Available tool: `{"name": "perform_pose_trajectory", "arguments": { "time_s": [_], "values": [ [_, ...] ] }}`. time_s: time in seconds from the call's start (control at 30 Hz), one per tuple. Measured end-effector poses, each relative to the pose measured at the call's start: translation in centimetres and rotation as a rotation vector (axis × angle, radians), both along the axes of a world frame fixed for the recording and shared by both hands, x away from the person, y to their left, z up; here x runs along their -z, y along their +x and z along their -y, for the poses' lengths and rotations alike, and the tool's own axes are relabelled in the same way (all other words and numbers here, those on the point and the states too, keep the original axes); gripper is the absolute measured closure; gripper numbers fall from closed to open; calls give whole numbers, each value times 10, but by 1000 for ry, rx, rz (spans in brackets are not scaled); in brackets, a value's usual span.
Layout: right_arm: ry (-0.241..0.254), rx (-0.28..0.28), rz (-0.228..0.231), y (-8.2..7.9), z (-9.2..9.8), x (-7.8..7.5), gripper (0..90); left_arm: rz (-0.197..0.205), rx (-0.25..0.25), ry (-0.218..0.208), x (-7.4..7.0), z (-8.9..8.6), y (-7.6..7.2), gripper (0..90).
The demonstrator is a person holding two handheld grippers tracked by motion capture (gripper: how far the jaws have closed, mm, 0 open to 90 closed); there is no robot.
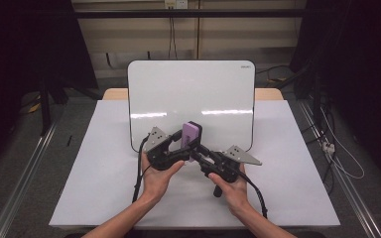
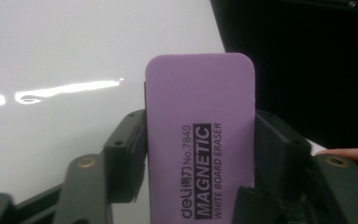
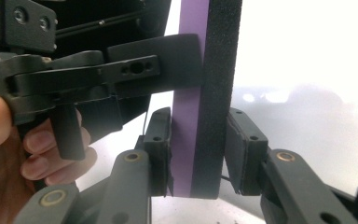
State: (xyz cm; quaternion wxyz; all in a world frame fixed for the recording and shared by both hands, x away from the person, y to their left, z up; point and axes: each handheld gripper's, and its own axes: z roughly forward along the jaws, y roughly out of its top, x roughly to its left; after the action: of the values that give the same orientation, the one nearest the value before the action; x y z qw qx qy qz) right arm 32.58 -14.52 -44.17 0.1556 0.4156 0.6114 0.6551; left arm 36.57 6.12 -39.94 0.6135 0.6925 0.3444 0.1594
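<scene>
Purple eraser (image 3: 198, 107) stands upright between the right gripper (image 3: 198, 154), whose jaws clamp its purple face and black felt. Left gripper (image 2: 200, 140) jaws flank the eraser's edges; whether they press cannot be told. Judged step: a handover between grippers above the counter (image 1: 89, 188). Next, one gripper must let go cleanly. Whiteboard (image 1: 191, 89) lies just beyond, with open room all round.
</scene>
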Motion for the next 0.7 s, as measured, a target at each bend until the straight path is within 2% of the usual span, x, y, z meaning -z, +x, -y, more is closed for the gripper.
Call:
{"name": "perform_pose_trajectory", "arguments": {
  "time_s": [0.03,0.13,0.27,0.3,0.4,0.47,0.6,0.7],
  "values": [
    [-3,-3,-4,0,1,0,647,3,5,11,0,0,0,315],
    [-22,7,-6,1,3,1,649,-15,-6,-2,-1,-2,0,206],
    [-45,37,-18,5,10,1,651,-36,-14,43,-1,-5,3,114],
    [-50,44,-18,6,13,0,652,-33,-8,59,-2,-7,4,104],
    [-75,52,-7,5,18,-3,654,-45,8,56,-3,-10,4,75],
    [-121,49,2,4,21,-4,655,-35,19,75,-4,-12,4,43],
    [-154,58,9,1,29,-7,656,-7,13,136,-5,-18,2,38],
    [-180,79,28,0,37,-11,657,-19,1,130,-6,-26,3,38]
  ]
}}
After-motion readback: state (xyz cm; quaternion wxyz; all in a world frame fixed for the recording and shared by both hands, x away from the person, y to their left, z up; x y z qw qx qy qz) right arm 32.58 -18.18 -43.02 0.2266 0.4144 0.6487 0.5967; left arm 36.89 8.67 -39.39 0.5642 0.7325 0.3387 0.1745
